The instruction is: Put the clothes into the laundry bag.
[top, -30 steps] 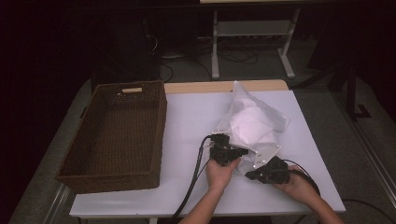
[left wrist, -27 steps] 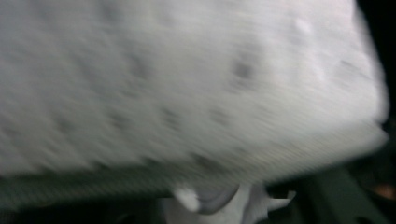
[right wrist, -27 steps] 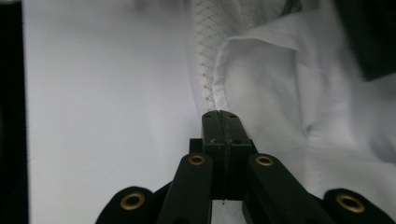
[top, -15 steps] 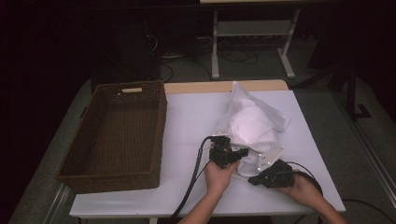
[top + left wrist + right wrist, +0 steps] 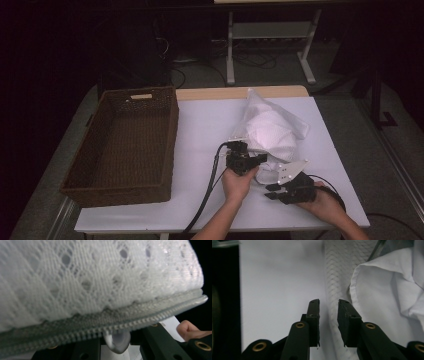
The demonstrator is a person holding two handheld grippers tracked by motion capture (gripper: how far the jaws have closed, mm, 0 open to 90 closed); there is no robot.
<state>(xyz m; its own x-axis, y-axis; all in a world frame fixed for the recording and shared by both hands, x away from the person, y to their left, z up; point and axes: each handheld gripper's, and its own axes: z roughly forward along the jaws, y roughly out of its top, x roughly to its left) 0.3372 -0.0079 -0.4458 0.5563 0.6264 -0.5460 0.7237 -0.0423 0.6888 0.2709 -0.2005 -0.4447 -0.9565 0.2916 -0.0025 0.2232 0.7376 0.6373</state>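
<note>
A white mesh laundry bag (image 5: 255,102) with a white garment (image 5: 272,132) inside lies on the right half of the white table (image 5: 200,125). My left gripper (image 5: 259,159) is at the bag's near left edge. In the left gripper view the mesh (image 5: 100,277) and its grey zipper (image 5: 140,320) lie across the jaws and hide their tips, and the zipper pull (image 5: 117,340) hangs between them. My right gripper (image 5: 270,192) sits just in front of the bag, narrowly open (image 5: 328,302). A strip of mesh (image 5: 337,270) runs beyond its tips, with the garment (image 5: 387,290) to its right.
A deep brown wicker basket (image 5: 125,140) stands empty on the table's left half. Cables trail from both grippers to the near edge. Beyond the table are a dark floor and a white metal stand (image 5: 270,35).
The right gripper has turned slightly in the hand, so its grey plate now shows. The left gripper and the bag have stayed where they were.
</note>
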